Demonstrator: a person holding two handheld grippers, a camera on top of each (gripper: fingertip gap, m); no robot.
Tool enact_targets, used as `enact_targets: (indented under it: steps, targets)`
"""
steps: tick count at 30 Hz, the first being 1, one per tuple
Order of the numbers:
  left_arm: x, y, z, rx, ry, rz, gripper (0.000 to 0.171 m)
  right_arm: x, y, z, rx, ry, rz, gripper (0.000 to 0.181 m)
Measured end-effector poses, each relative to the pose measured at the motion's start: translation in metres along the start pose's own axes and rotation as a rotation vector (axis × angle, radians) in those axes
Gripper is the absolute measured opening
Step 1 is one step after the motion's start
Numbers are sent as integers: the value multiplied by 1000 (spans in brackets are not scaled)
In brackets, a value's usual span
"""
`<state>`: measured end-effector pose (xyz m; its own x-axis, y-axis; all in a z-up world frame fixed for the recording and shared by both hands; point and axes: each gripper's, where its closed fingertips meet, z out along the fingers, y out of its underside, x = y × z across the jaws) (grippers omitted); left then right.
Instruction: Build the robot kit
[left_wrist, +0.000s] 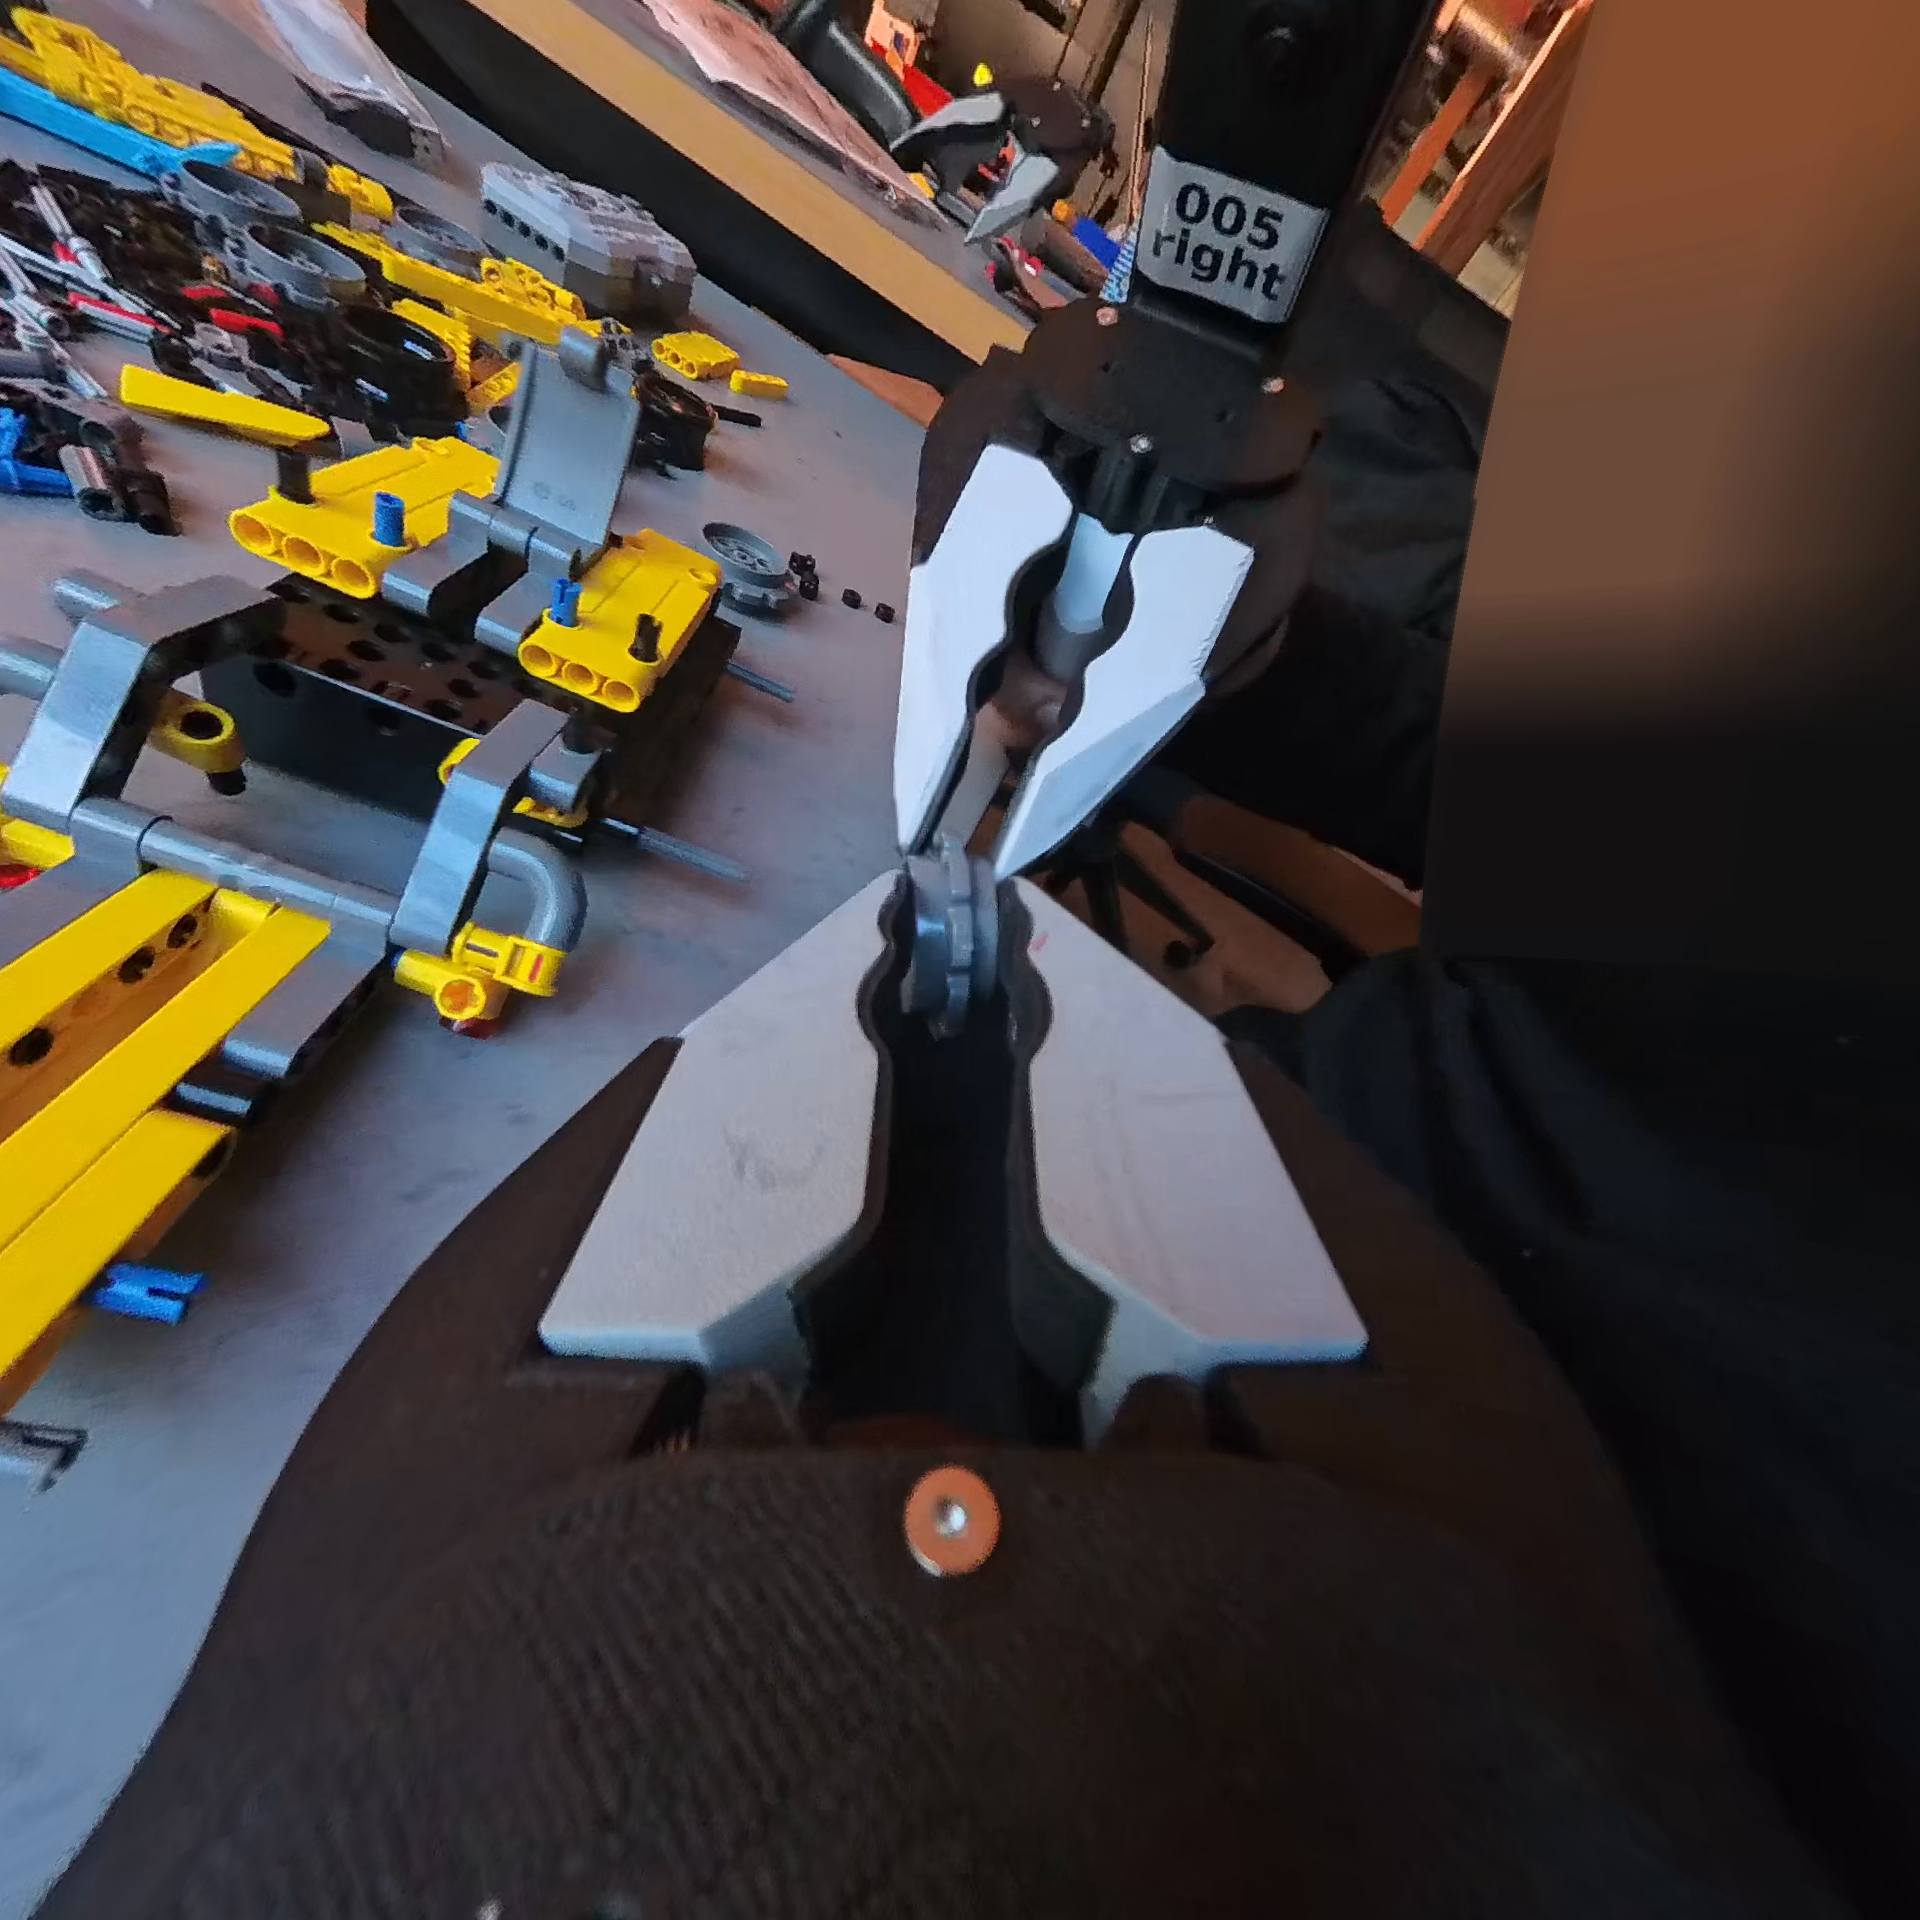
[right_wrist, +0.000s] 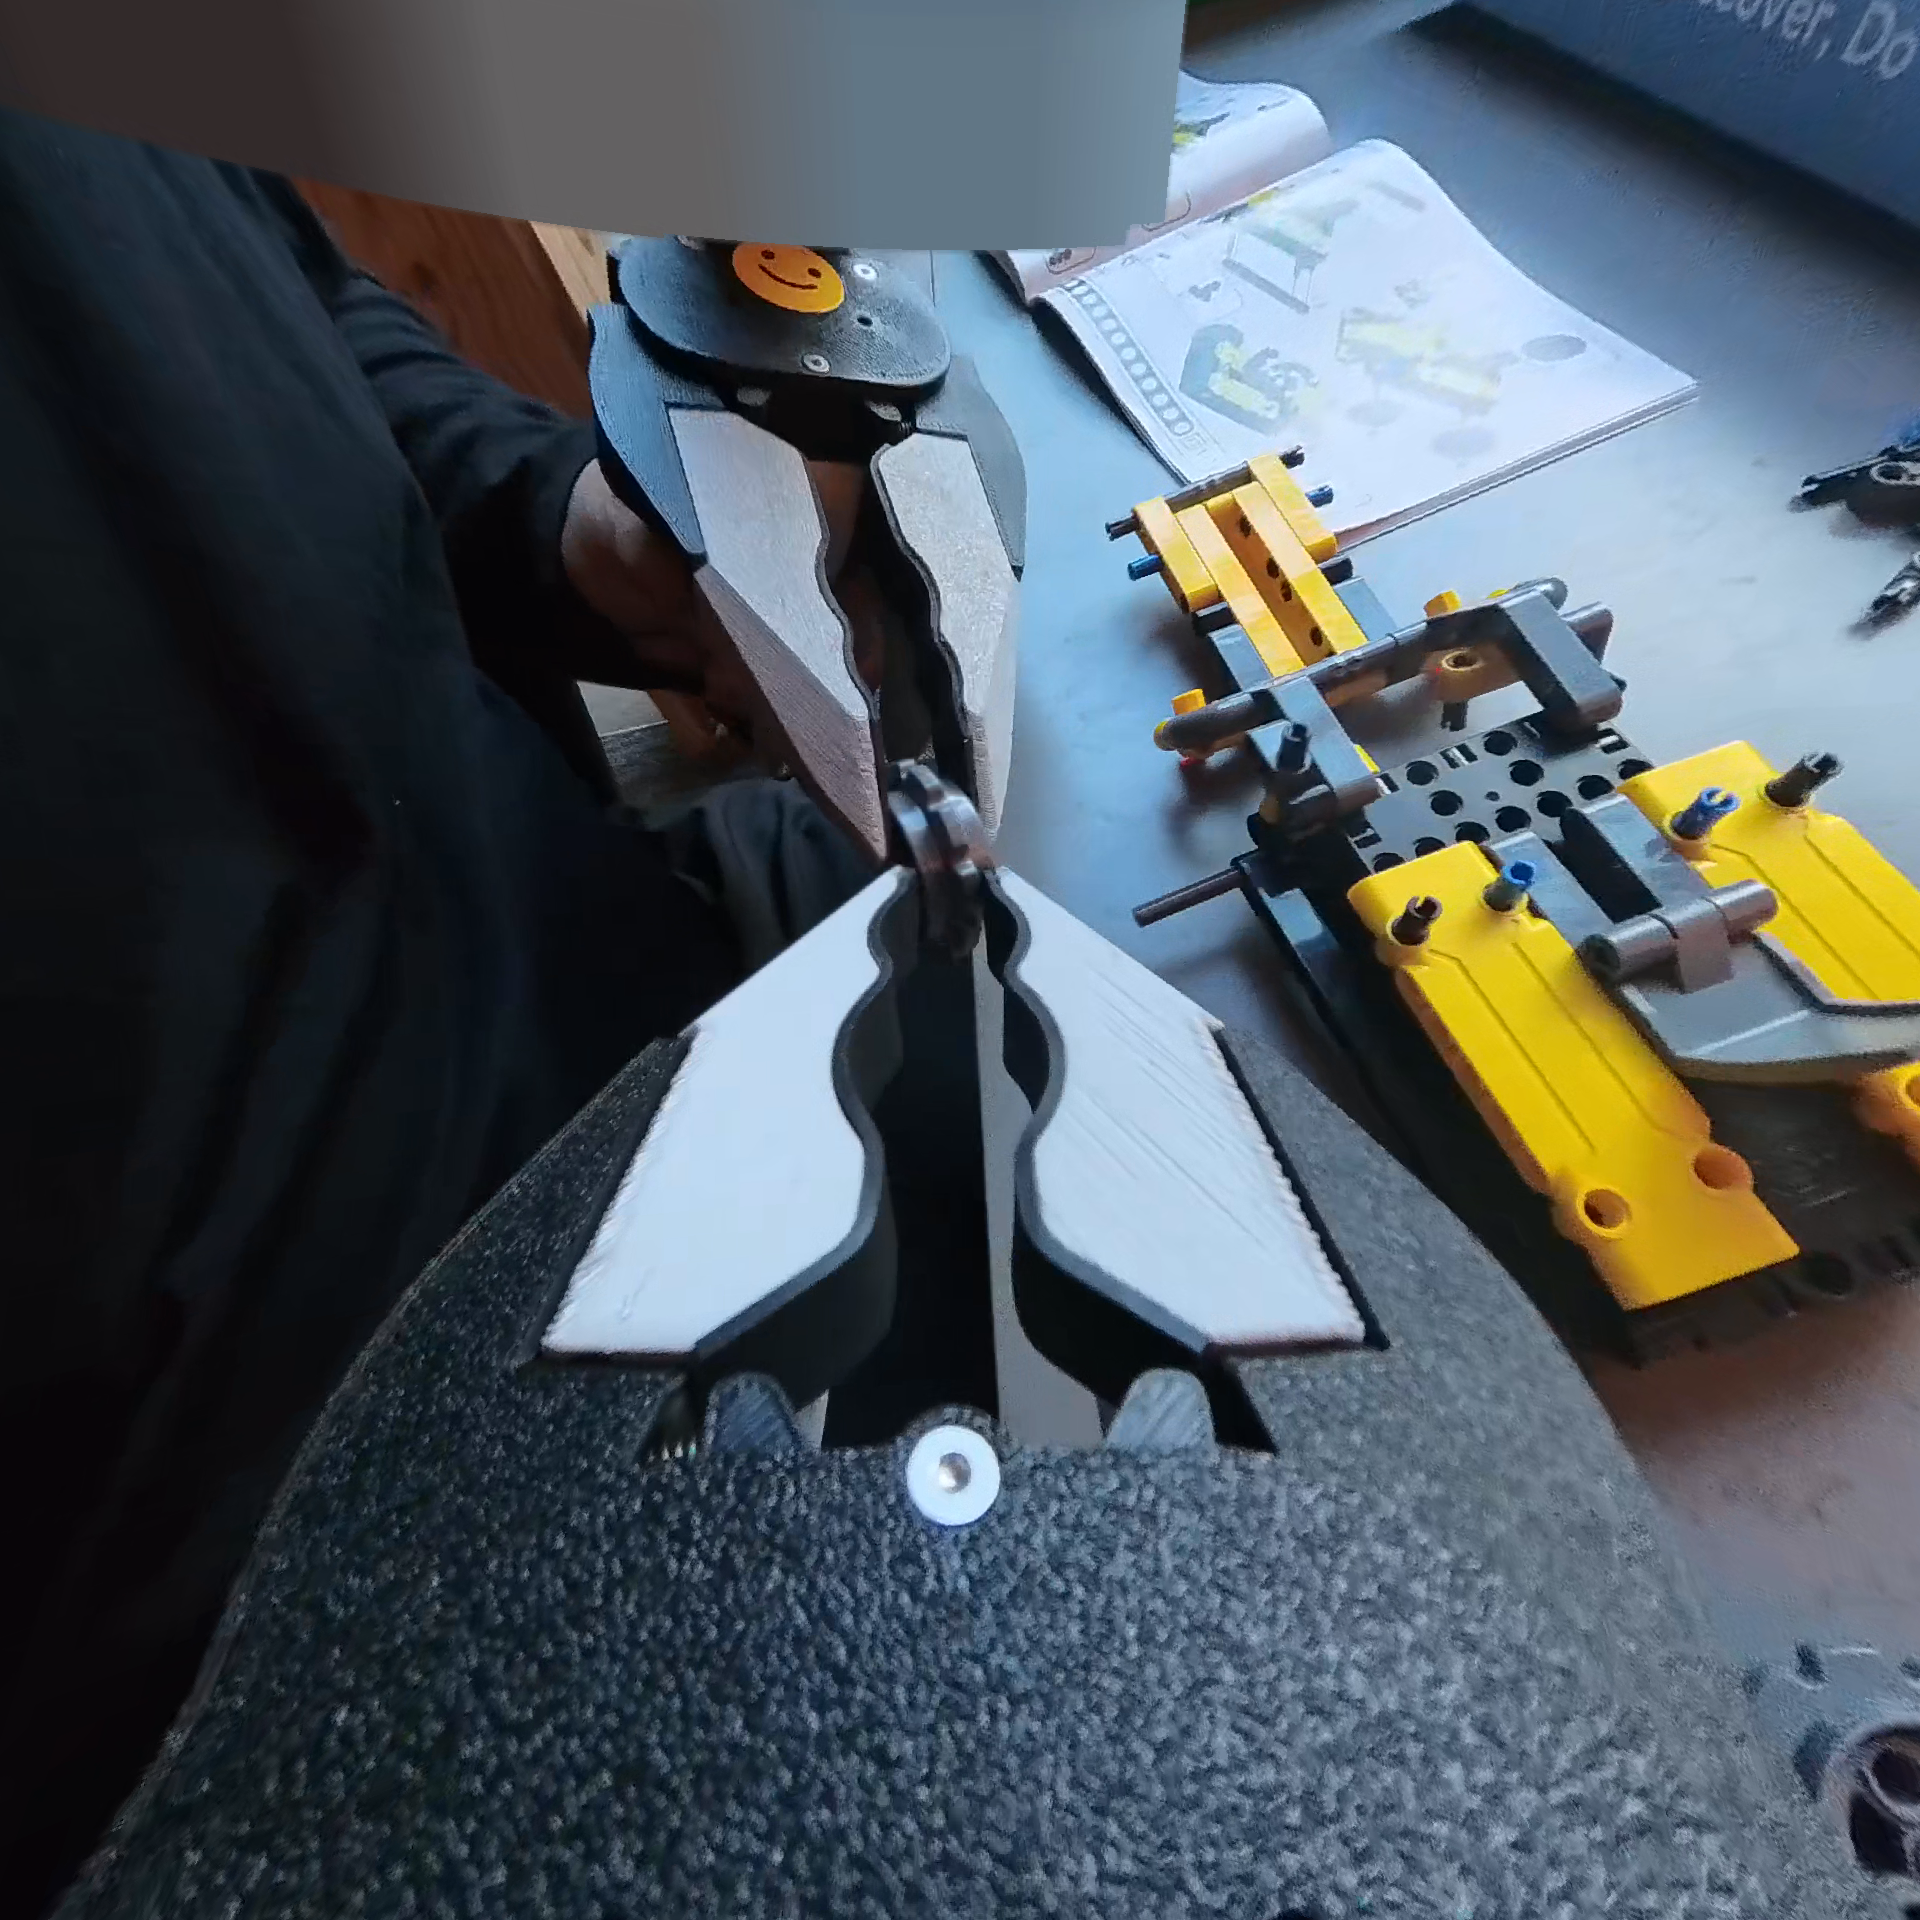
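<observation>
A small dark grey toothed disc is held in the air past the table edge. My left gripper is shut on its lower half. My right gripper comes down from above, tip to tip with the left, and is shut on the disc's top edge. In the right wrist view the disc stands on edge between my right gripper below and my left gripper above. A hand holds the left gripper.
A partly built yellow, grey and black brick model lies on the grey table; it also shows in the right wrist view. Loose parts, a grey wheel hub and an open booklet lie around. A person in black sits close. Only a small space, under 4 cm, lies between the two pairs of fingers. My right gripper's tips are some 15 centimetres from the grey wheel hub.
</observation>
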<state>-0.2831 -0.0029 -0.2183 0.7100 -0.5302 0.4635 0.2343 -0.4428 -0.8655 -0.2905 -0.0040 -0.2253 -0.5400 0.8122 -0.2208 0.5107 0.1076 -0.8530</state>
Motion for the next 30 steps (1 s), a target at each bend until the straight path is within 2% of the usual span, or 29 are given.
enact_targets:
  steps: [9, 16, 22, 25, 28, 30]
  targets:
    - [-4, -2, 0, 26, 4, -74, 13, 3, -1, -4, -31, 43, 86, 10]
    - [-12, 0, 0, -5, -142, 77, 26, 15, -6, -34, 29, 128, 229, 11]
    - [-9, 6, 4, -44, -154, 133, 27, 24, 5, -48, 41, 148, 347, 11]
    - [-10, 5, 4, -39, -148, 120, 27, 18, 0, -48, 83, 136, 288, 11]
    - [-13, 6, 3, -47, -171, 129, 27, 28, 18, -45, -9, 230, 236, 11]
    - [-15, 7, 4, -60, -193, 162, 26, 29, 17, -46, -3, 274, 160, 11]
